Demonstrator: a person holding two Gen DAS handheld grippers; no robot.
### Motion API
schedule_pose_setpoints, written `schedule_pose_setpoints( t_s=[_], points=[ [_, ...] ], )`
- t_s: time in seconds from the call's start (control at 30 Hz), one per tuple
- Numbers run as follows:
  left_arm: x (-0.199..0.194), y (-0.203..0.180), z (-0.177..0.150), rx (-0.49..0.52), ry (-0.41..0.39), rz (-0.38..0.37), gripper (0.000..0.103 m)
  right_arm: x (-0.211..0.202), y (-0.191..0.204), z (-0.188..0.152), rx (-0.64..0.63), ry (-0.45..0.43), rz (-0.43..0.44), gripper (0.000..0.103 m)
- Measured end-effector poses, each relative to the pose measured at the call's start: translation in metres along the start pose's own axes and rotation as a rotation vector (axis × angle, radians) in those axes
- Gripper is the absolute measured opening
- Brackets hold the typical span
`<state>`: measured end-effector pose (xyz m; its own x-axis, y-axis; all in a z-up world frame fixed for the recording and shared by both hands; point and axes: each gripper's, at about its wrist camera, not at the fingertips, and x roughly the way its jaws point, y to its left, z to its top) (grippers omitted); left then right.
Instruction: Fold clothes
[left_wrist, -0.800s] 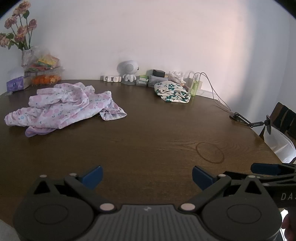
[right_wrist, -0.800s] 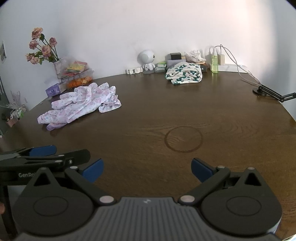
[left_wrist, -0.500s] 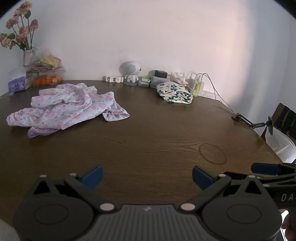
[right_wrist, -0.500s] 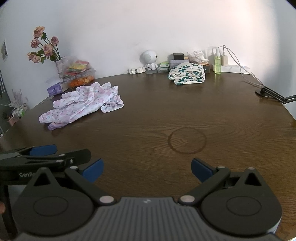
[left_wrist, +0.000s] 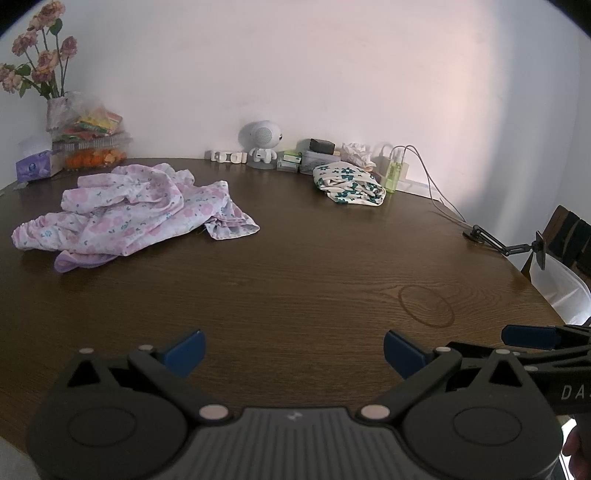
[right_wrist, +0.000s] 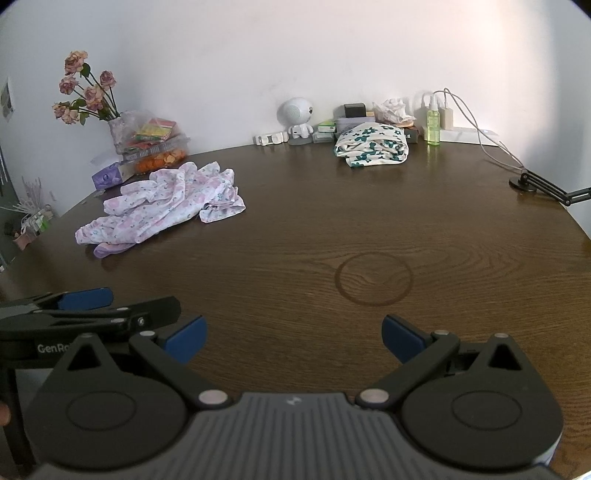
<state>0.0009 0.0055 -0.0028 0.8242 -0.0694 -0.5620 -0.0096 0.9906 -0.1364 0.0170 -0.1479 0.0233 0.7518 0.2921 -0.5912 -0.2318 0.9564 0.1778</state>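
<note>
A crumpled pink floral garment (left_wrist: 136, 214) lies on the far left of the dark wooden table (left_wrist: 295, 280); it also shows in the right wrist view (right_wrist: 166, 206). A folded white garment with green flowers (left_wrist: 349, 184) sits at the back, also seen in the right wrist view (right_wrist: 371, 146). My left gripper (left_wrist: 293, 349) is open and empty above the table's near edge. My right gripper (right_wrist: 291, 334) is open and empty beside it, to its right.
Along the back wall stand a vase of flowers (right_wrist: 88, 96), snack boxes (left_wrist: 92, 147), a tissue pack (left_wrist: 35, 166), a small white robot figure (left_wrist: 260, 142), a green bottle (right_wrist: 433, 125) and chargers with cables. A black desk arm (left_wrist: 498, 245) is clamped at the right edge.
Both grippers have drifted slightly; the clothes sit a little further right in the left wrist view. Both stay open and nothing on the table has moved.
</note>
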Motion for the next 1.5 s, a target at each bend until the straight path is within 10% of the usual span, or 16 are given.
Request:
schedule_pose_setpoints(
  t_s=[1.5],
  points=[
    [0.0023,0.002,-0.0013,-0.001,0.005,-0.008,0.103,0.0034,-0.0028,-0.0012,-0.001,0.004,0.005,0.103]
  ],
)
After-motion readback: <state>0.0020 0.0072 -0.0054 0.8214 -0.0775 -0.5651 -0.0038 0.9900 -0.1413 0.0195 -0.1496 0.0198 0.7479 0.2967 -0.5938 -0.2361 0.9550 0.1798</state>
